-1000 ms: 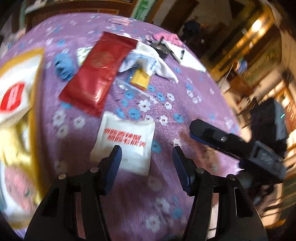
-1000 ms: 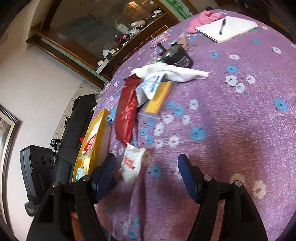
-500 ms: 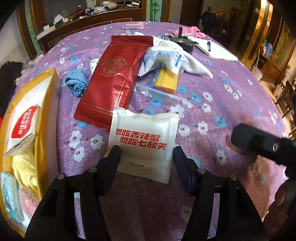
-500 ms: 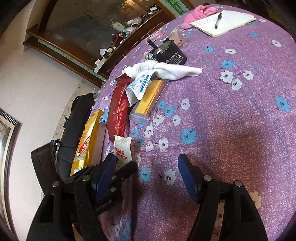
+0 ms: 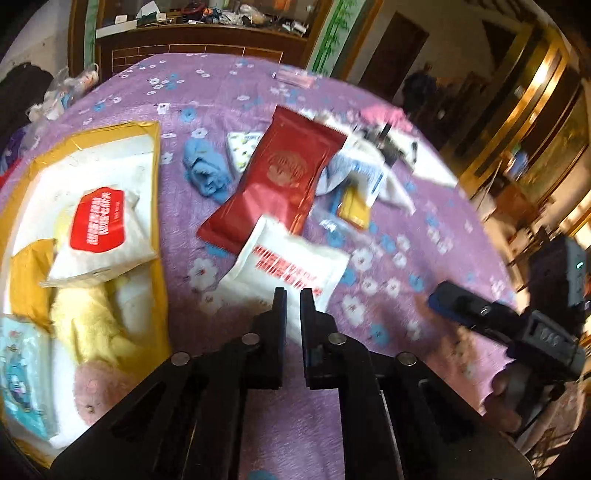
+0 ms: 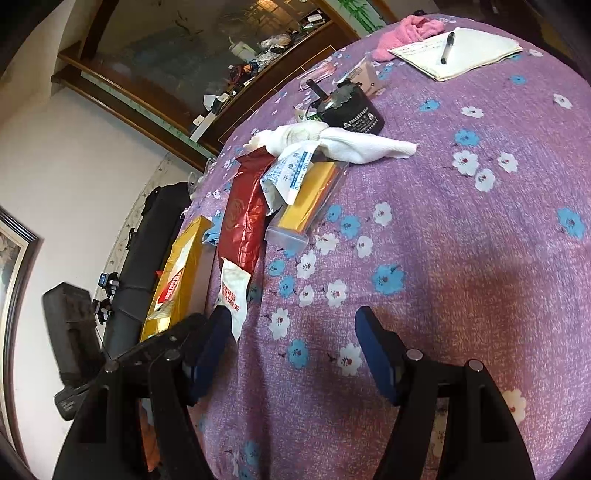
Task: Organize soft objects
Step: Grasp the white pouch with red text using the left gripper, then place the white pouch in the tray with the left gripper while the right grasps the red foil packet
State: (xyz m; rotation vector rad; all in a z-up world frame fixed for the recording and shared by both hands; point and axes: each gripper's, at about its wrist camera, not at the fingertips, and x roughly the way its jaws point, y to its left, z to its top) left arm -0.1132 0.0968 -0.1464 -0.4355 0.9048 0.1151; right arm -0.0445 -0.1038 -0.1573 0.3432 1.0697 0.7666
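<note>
My left gripper [image 5: 293,301] is shut on the near edge of a white pouch with red lettering [image 5: 291,262] and lifts it a little off the purple flowered cloth. The pouch also shows in the right wrist view [image 6: 233,286], with the left gripper's fingers [image 6: 218,325] on it. A yellow box [image 5: 147,206] at the left holds a white wipes pack [image 5: 99,225], a yellow towel [image 5: 88,317] and other soft items. My right gripper [image 6: 295,343] is open and empty above the cloth, and shows at the right of the left wrist view [image 5: 480,314].
A red foil pouch [image 5: 284,177], a blue cloth [image 5: 207,170], a white towel [image 6: 354,144] over a yellow packet [image 6: 310,199], a black round device [image 6: 351,110], a notepad with pen [image 6: 454,48] and a pink cloth [image 6: 406,33] lie on the table.
My left gripper has closed on the white pouch's near edge and raised it, swinging left toward the yellow box. The right gripper has stayed open and nearly still.
</note>
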